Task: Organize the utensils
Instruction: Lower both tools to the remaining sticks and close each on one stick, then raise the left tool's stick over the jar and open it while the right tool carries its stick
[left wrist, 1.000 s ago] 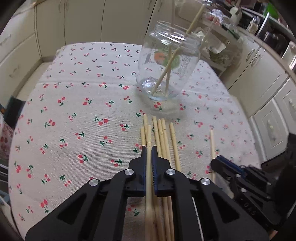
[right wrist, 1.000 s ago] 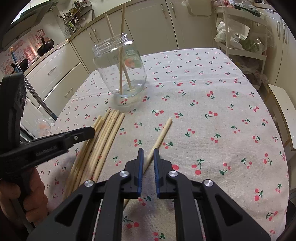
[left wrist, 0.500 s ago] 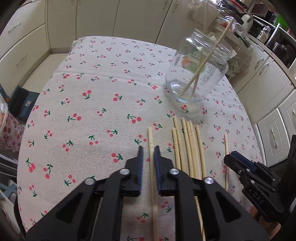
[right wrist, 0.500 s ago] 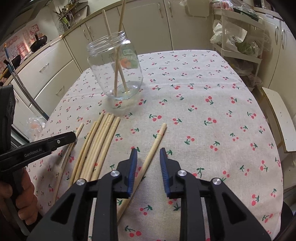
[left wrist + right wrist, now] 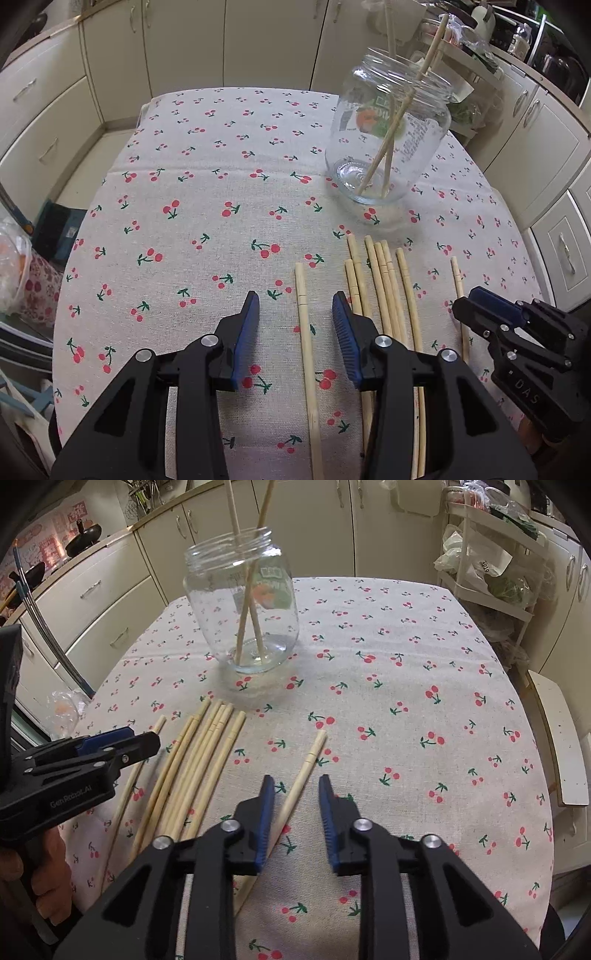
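Observation:
A clear glass jar (image 5: 388,136) (image 5: 243,609) stands on the cherry-print tablecloth (image 5: 207,206) with two chopsticks leaning in it. Nearer to me lies a bundle of several chopsticks (image 5: 384,288) (image 5: 199,760). To its left a single chopstick (image 5: 304,332) rests flat on the cloth between the jaws of my left gripper (image 5: 295,299) (image 5: 147,738); those jaws are opening and the pads do not touch it. On the bundle's other side another single chopstick (image 5: 306,764) (image 5: 458,291) lies between the jaws of my right gripper (image 5: 295,786) (image 5: 469,302), which is open and not pressing on it.
Cream kitchen cabinets (image 5: 184,44) surround the table. A white wire rack with bags (image 5: 491,572) stands at the back right. A white chair (image 5: 561,746) sits by the table's right edge. A person's hand (image 5: 48,878) holds the left gripper. Plastic bags (image 5: 14,266) lie off the left edge.
My left gripper, shut on a chopstick over the bundle, shifted left, laid it on the cloth apart from the bundle and opened. My right gripper's jaws spread around the other single chopstick.

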The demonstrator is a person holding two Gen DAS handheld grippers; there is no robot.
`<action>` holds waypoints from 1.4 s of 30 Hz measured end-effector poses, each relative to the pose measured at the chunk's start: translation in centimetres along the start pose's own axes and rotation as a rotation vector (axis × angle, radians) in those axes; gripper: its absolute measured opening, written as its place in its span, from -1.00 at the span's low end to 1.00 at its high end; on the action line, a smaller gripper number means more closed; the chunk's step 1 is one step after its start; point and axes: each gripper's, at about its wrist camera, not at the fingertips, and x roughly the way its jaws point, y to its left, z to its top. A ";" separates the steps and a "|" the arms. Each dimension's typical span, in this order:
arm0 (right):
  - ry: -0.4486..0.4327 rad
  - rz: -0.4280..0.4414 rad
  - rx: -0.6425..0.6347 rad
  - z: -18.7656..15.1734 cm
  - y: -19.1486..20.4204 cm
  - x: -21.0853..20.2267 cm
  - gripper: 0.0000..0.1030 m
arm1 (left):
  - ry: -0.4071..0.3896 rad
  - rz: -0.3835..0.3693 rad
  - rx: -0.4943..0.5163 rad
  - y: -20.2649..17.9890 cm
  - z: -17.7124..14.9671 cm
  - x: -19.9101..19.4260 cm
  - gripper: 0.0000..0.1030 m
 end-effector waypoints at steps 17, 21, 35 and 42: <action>0.034 0.005 -0.046 0.5 -0.1 0.4 -0.79 | -0.011 0.042 0.046 -0.8 -0.1 0.3 -0.24; 0.029 0.002 -0.062 0.5 0.0 0.4 -0.84 | -0.014 0.055 0.067 -1.2 -0.2 0.4 -0.64; 0.048 -0.007 -0.101 0.6 0.8 0.7 -0.86 | 0.042 0.007 0.076 -1.2 0.1 0.5 -0.88; 0.013 0.076 0.026 0.3 -1.1 -0.6 -0.88 | -0.004 0.030 0.078 -1.3 0.3 -1.0 -0.90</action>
